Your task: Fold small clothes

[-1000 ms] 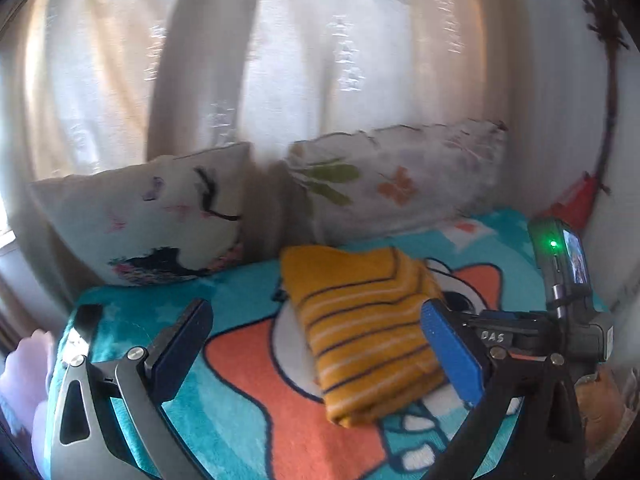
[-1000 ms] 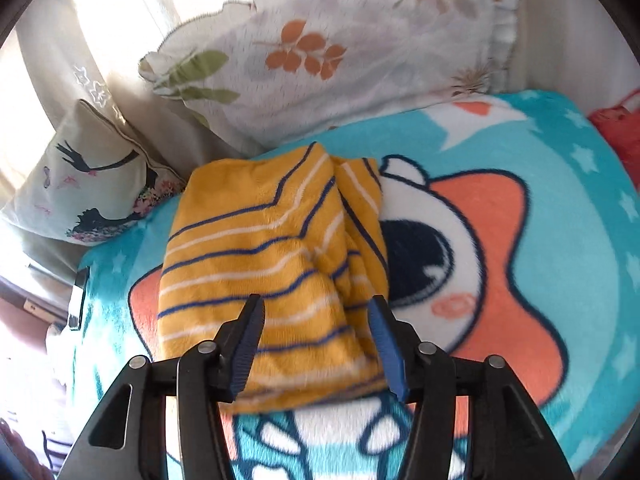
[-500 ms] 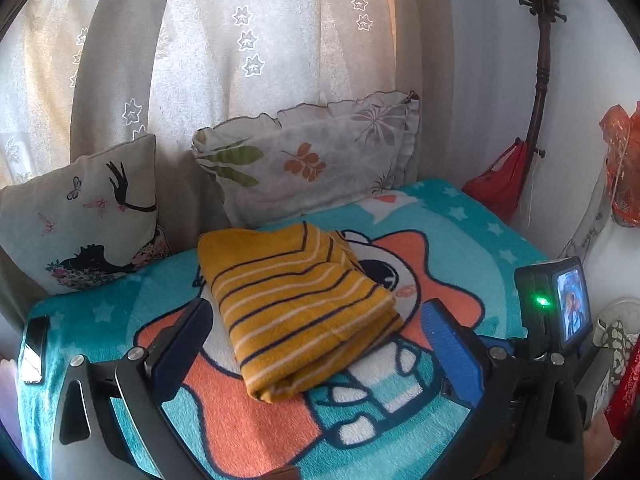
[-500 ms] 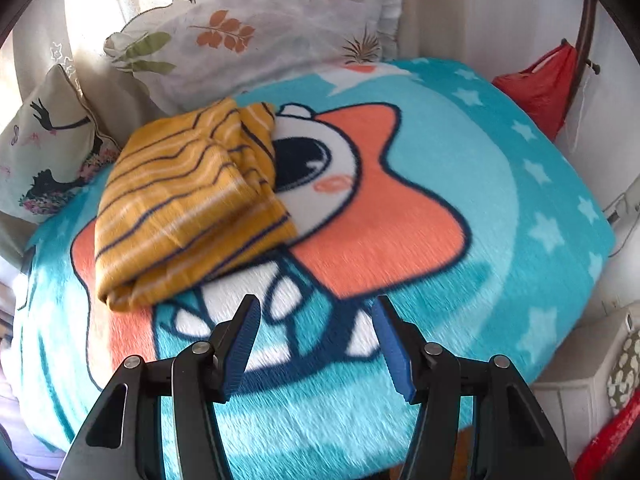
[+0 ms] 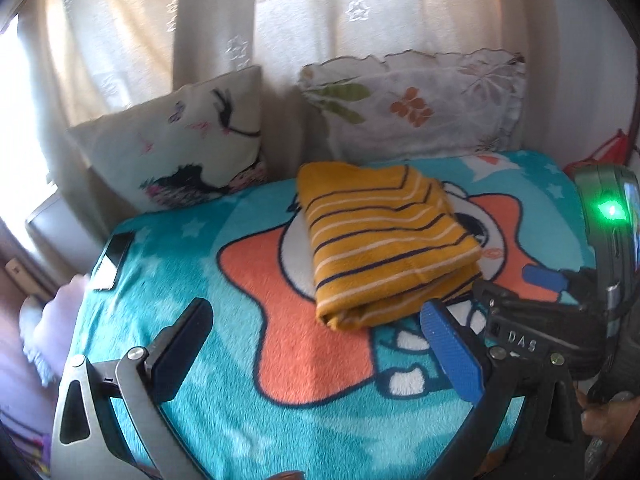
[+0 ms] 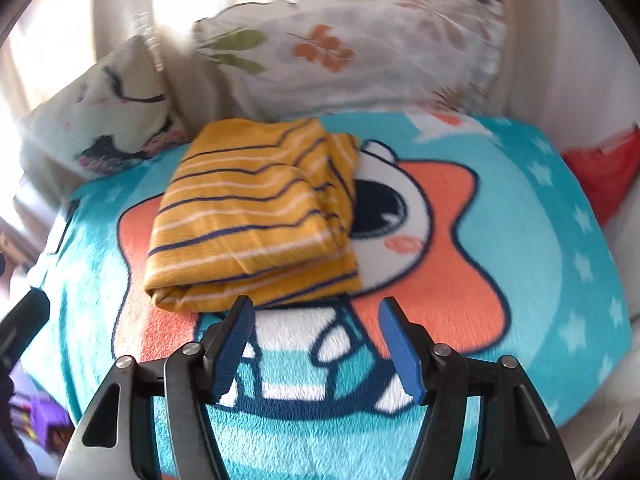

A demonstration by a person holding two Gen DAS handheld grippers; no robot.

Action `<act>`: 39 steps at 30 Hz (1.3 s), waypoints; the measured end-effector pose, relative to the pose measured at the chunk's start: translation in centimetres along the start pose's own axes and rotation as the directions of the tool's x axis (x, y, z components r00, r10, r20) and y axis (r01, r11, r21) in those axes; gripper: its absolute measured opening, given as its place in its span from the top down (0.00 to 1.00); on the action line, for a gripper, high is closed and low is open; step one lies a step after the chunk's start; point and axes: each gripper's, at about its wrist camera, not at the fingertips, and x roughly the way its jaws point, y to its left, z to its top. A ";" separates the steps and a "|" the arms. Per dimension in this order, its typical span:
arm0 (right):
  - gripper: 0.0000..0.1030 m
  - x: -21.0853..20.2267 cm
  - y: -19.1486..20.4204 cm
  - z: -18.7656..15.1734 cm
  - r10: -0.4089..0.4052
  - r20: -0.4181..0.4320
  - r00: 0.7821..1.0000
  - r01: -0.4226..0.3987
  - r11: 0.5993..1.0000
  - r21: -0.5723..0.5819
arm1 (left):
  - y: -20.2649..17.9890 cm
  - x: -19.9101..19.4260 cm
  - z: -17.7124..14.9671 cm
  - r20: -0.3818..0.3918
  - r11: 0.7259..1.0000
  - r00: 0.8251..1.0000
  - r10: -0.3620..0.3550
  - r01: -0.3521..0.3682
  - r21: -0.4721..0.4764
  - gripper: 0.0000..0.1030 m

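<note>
As it lies folded on the blanket near the pillows, the striped garment looks soft, light and limp. Left tool and right tool stand released, empty. Best hold, in my judgement: the stacked near edge.

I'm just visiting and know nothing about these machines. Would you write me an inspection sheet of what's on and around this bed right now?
Surface: turquoise cartoon blanket covering the bed.
Job's things: yellow striped garment, folded, lying on the blanket.
Clutter: dark phone flat near the blanket's left edge.
Grippers: left gripper open, empty; right gripper open, empty, just short of the garment.
Cables: nothing seen.
Surroundings: bird-print pillow, leaf-print pillow, curtain, red bag.
</note>
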 end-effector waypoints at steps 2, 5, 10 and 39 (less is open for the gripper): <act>0.32 0.4 0.3 0.2 0.016 -0.016 1.000 -0.017 0.999 -0.032 | 0.3 -0.1 -0.7 -0.024 0.999 0.999 0.035 -0.036 -0.033 0.00; 0.32 0.8 1.0 0.1 0.041 -0.032 0.999 -0.044 0.995 -0.090 | 0.6 -0.2 -1.4 -0.049 0.995 0.997 0.059 -0.063 -0.082 0.00; 0.32 1.1 1.7 -0.6 0.059 -0.045 0.997 -0.066 0.983 -0.169 | 0.6 0.0 -2.4 -0.093 0.986 0.992 0.084 -0.096 -0.134 0.00; 0.30 1.7 0.0 0.1 0.012 -0.046 0.999 -0.017 0.992 -0.123 | -0.1 4.2 -2.6 -0.201 0.981 0.976 -0.081 0.042 -0.187 0.00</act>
